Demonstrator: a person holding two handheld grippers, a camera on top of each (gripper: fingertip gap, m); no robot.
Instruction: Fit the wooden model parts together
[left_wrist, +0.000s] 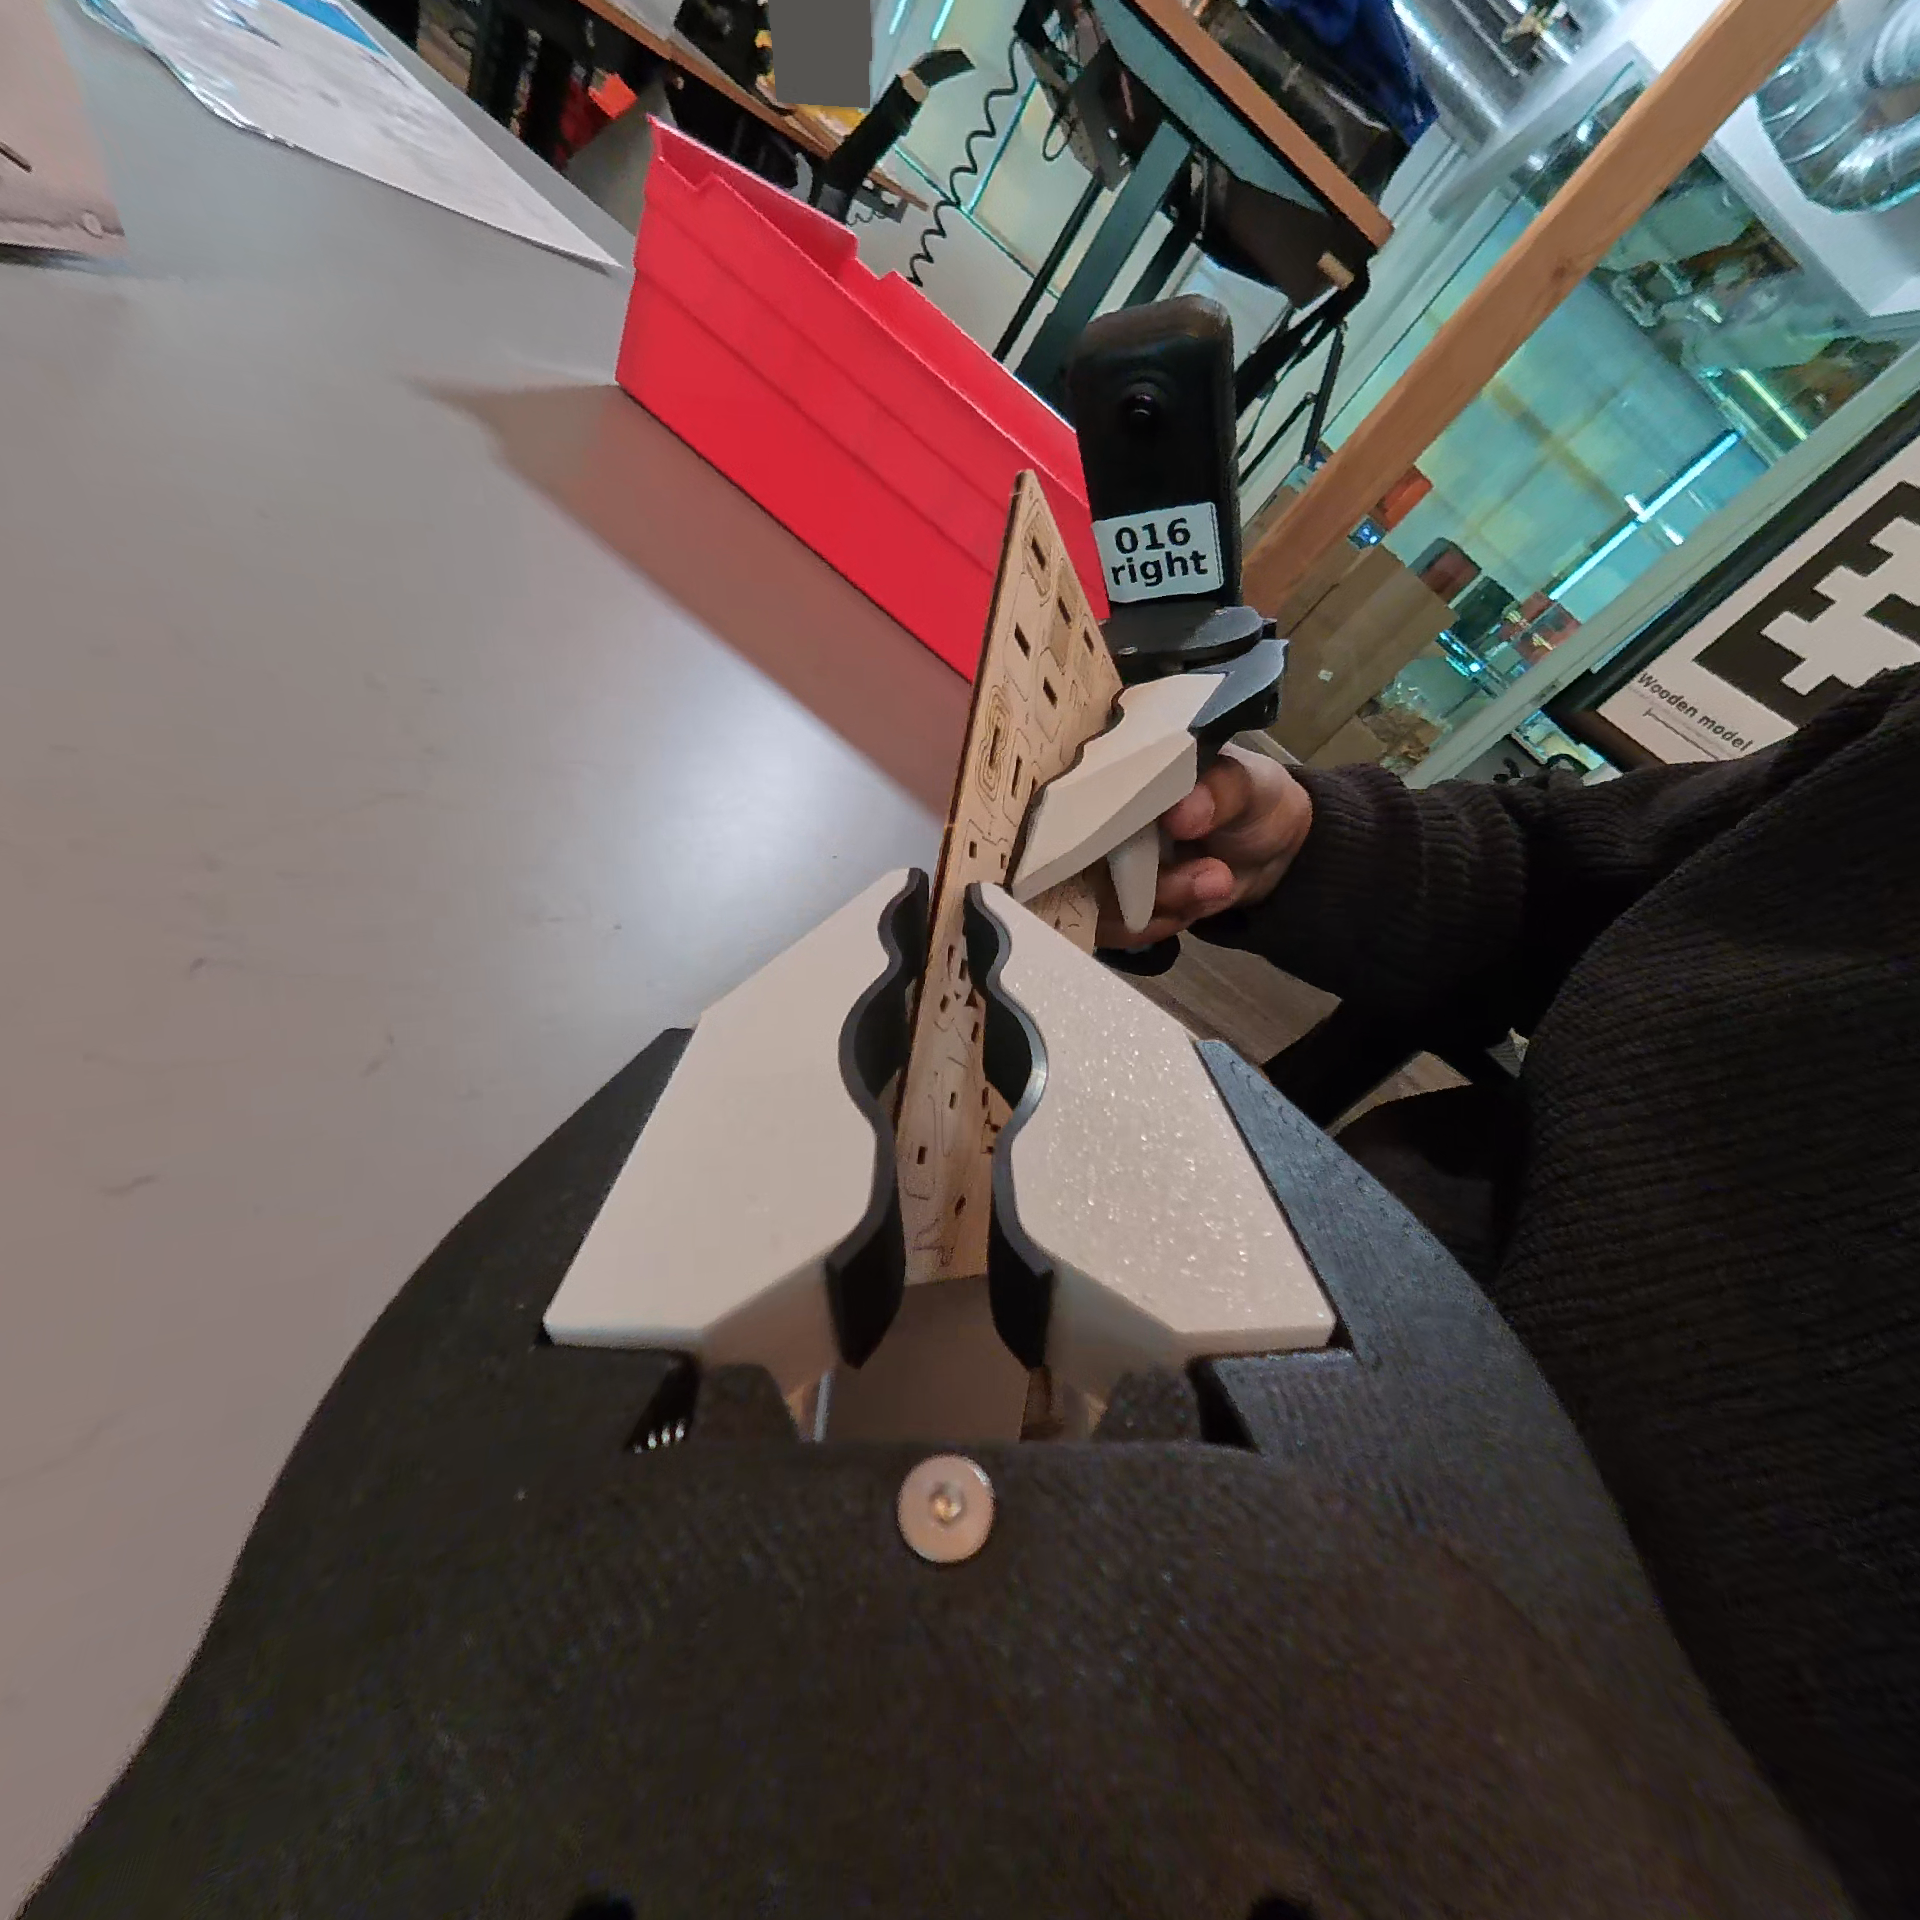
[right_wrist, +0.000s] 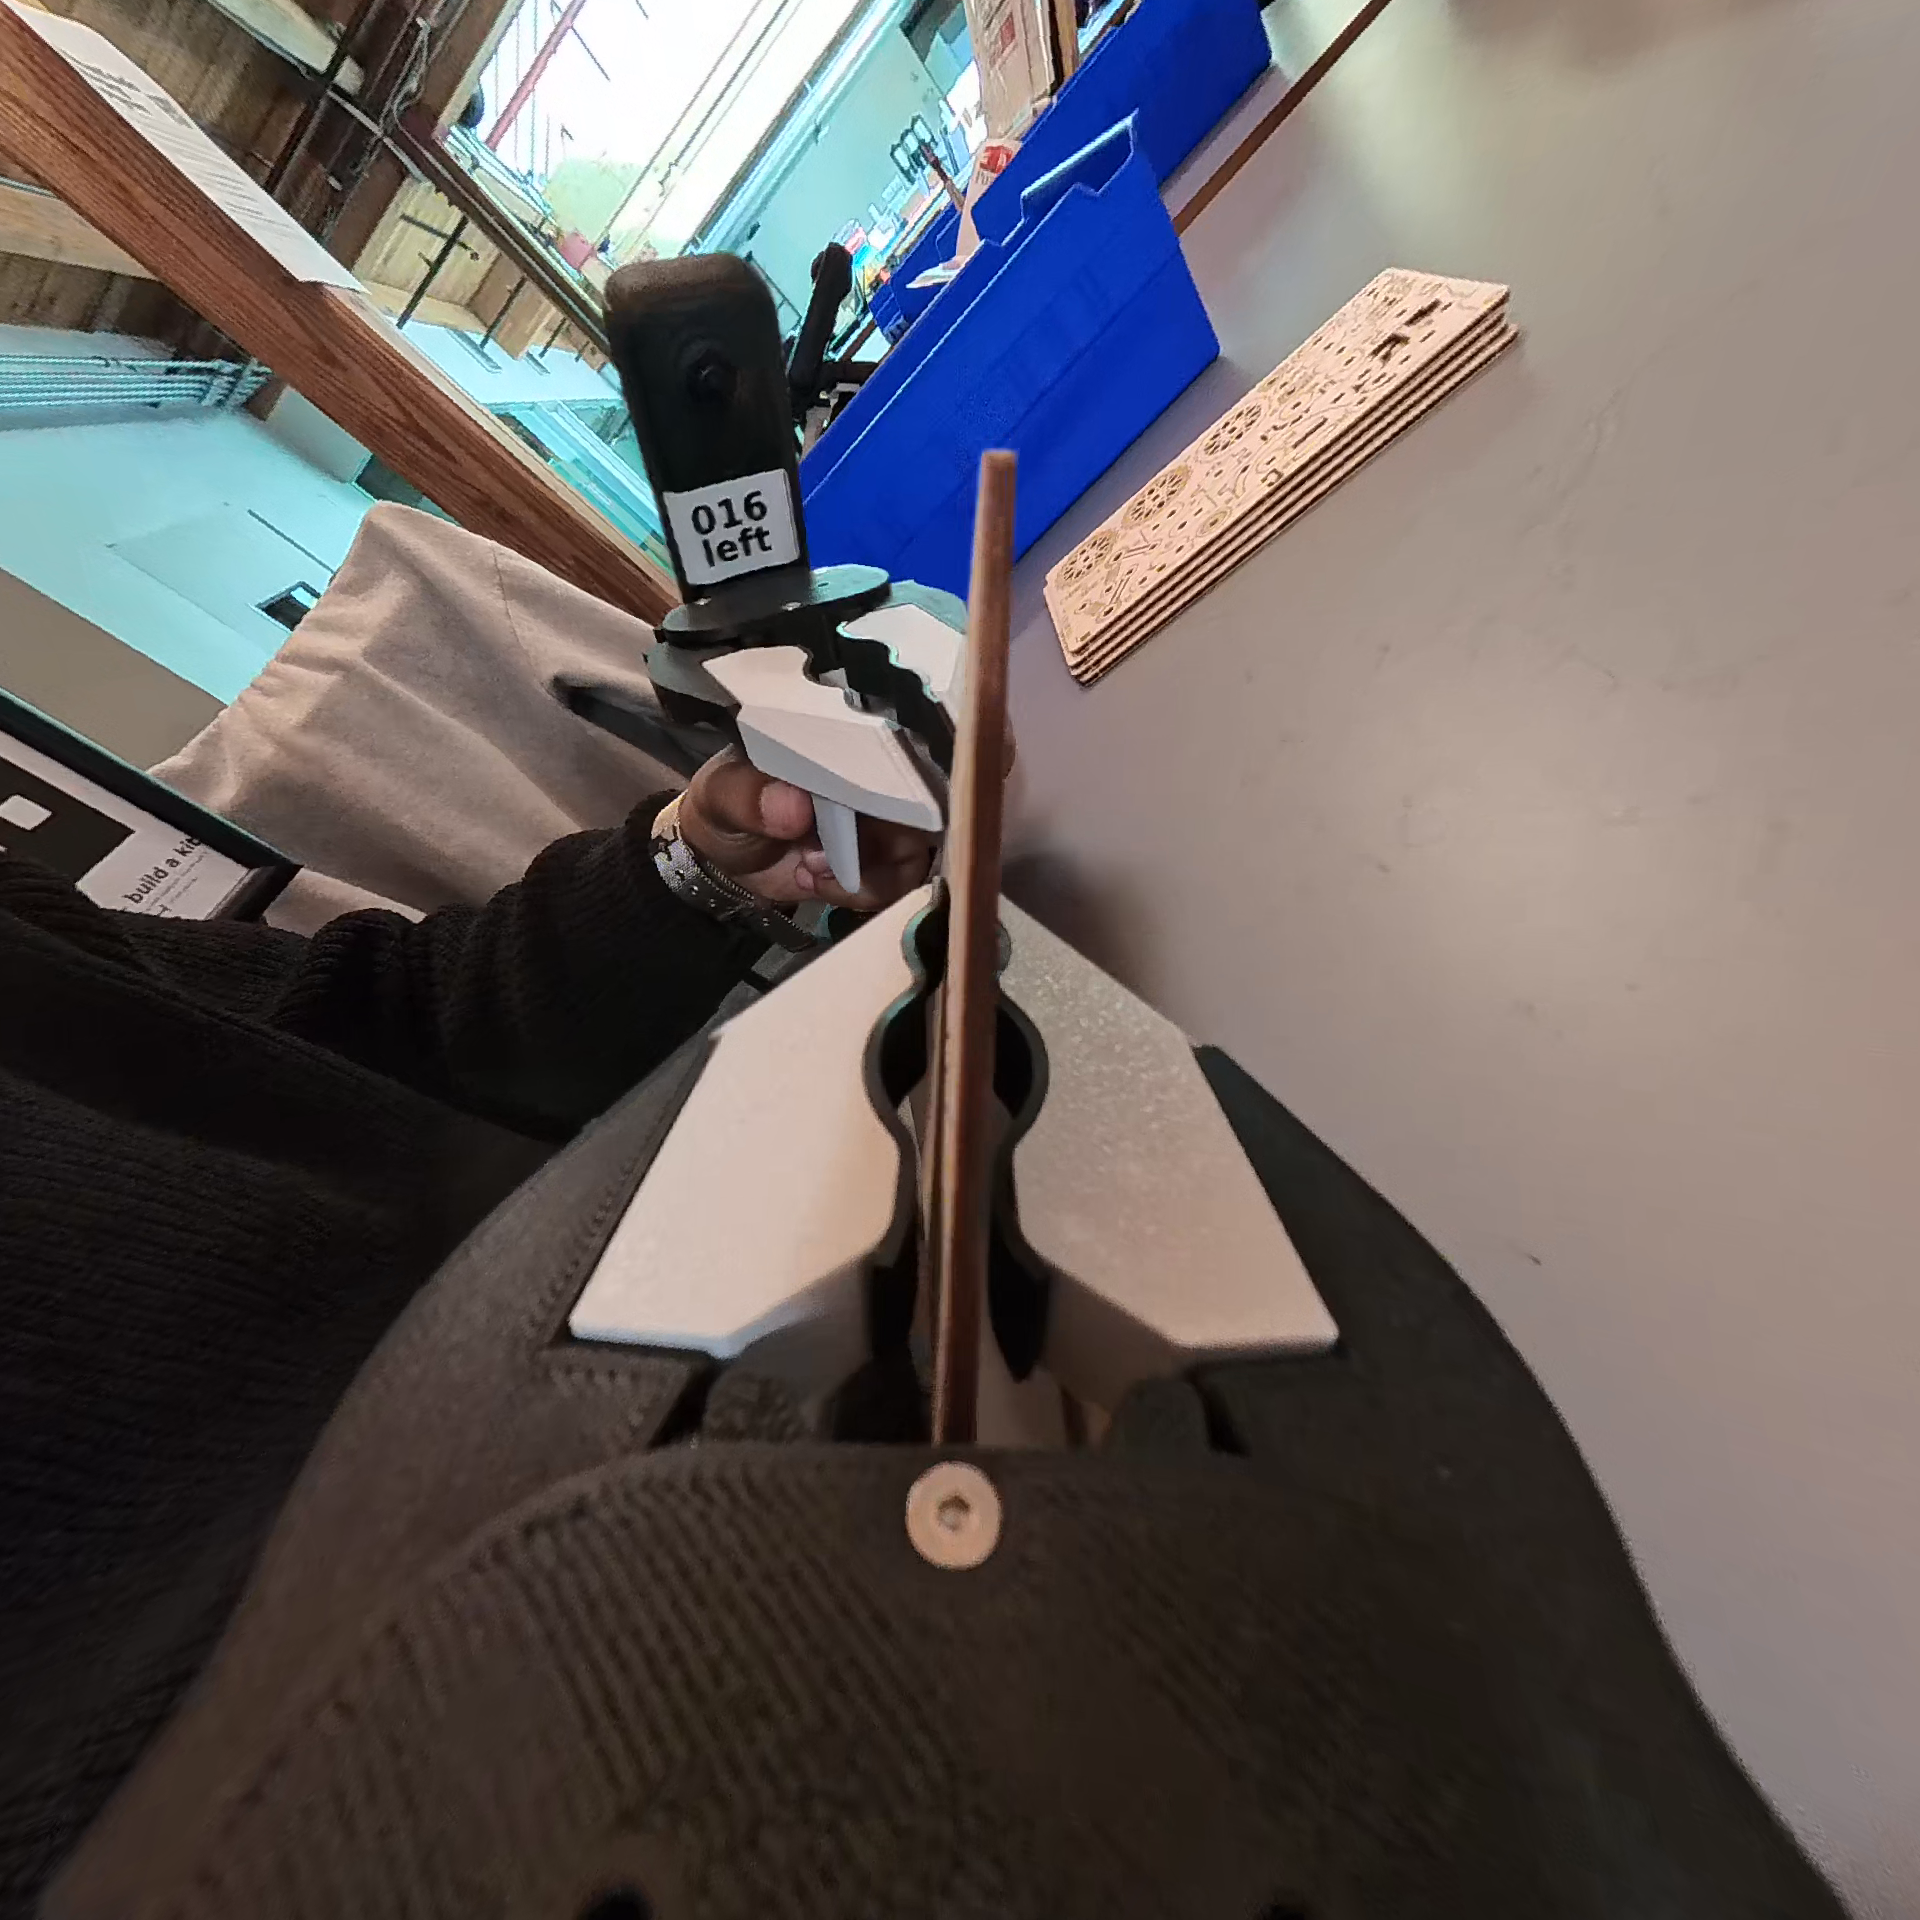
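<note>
Together, both tongs grip one thin laser-cut plywood sheet (left_wrist: 1023, 727) that stands on edge above the grey bench (left_wrist: 312, 831). In the left wrist view the left tongs (left_wrist: 945, 914) are closed on the near end of the sheet, the wavy black pads (left_wrist: 868, 1049) pressing its two faces, and the cut-out slots and outlines of the model parts show along its surface. Farther along the same sheet, the right tongs (left_wrist: 1075, 821) clamp it from the other side, with a hand (left_wrist: 1236, 831) in a dark knitted sleeve (left_wrist: 1558, 883) on the handle. A red bin (left_wrist: 831, 457) sits on the bench behind the sheet.

In the right wrist view the sheet is seen edge-on as a narrow brown strip (right_wrist: 977, 831) running up between the closed right tongs (right_wrist: 966, 925). The left tongs (right_wrist: 935, 717) hold it higher up, beside a hand (right_wrist: 769, 821). A stack of similar plywood sheets (right_wrist: 1288, 468) lies flat on the bench (right_wrist: 1558, 935), near a blue bin (right_wrist: 1018, 384).
</note>
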